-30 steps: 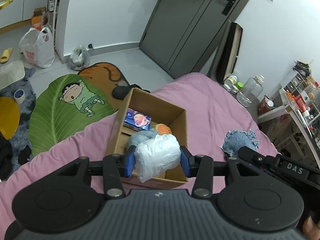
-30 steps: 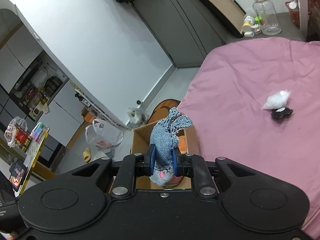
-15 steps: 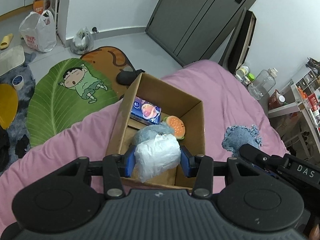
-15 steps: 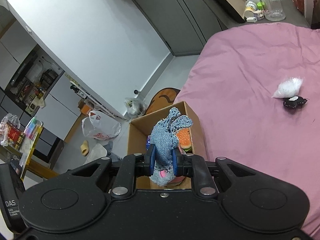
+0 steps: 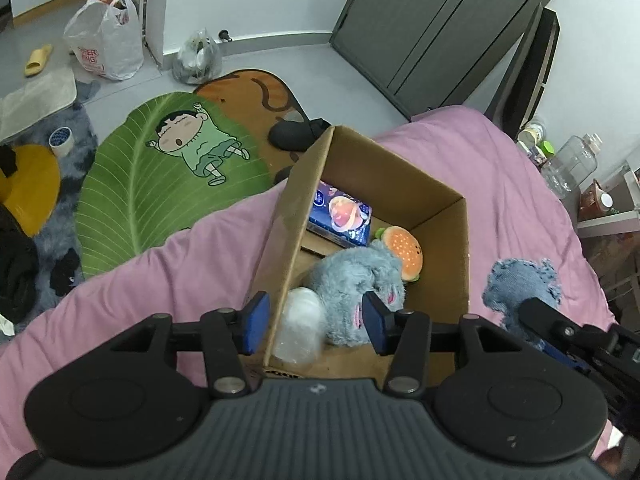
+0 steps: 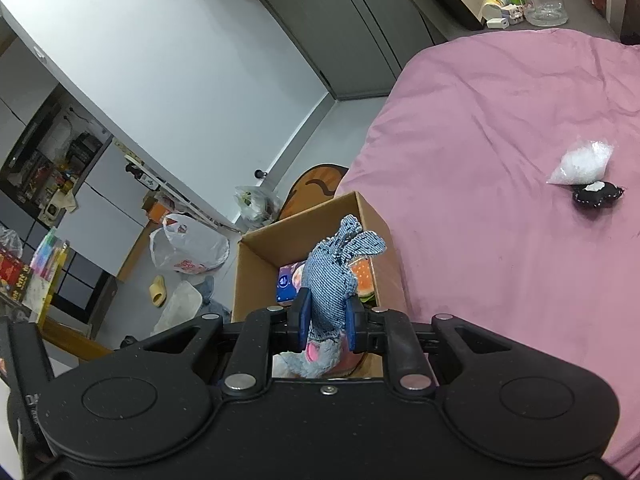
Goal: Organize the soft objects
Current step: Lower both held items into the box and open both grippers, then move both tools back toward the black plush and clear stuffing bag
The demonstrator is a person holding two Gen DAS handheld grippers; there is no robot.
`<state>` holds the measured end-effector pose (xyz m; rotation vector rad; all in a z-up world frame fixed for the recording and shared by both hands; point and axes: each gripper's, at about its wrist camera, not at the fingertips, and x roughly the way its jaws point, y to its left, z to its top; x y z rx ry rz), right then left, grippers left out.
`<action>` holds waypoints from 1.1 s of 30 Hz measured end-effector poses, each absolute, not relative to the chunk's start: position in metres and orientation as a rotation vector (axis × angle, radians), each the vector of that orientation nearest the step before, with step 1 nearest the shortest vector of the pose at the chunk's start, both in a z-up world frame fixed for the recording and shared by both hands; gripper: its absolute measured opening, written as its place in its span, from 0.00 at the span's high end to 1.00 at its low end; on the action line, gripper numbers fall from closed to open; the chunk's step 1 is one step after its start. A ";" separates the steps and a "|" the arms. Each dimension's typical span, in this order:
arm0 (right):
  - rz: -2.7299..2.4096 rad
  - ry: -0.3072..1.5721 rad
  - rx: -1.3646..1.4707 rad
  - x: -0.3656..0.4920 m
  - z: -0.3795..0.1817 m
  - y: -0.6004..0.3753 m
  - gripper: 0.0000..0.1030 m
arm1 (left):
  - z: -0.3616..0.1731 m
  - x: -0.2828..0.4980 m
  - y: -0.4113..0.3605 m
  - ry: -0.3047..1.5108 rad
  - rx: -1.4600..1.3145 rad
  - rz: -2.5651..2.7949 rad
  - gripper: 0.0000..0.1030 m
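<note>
Two grippers over brown cardboard box (image 5: 440, 216): your left gripper (image 5: 312, 320) spread wide, white plastic-wrapped bundle (image 5: 300, 328) released inside; right gripper (image 6: 326, 322) clamps blue denim plush (image 6: 340, 268), awaiting drop.

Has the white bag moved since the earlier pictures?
Yes. The white bag has left the open left gripper and dropped down into the box, beside the grey plush.

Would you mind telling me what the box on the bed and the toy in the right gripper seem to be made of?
The box looks like plain brown corrugated cardboard, matte, with raw cut edges and creased corners. The toy held by the right gripper appears to be blue denim-like woven fabric: visible weave, pale frayed fringe at its ears. Its lower part looks like grey plush with a pink patch.
</note>
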<state>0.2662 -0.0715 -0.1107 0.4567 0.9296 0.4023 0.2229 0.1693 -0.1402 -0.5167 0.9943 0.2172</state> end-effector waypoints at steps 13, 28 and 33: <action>0.400 0.954 0.373 0.278 -0.126 -0.046 0.72 | -0.121 0.221 0.177 0.997 -0.477 0.239 0.52; 0.393 0.916 0.444 0.260 -0.103 -0.078 0.63 | -0.093 0.188 0.162 0.954 -0.447 0.266 0.41; 0.420 0.893 0.432 0.250 -0.092 -0.087 0.45 | -0.085 0.176 0.150 0.961 -0.421 0.293 0.28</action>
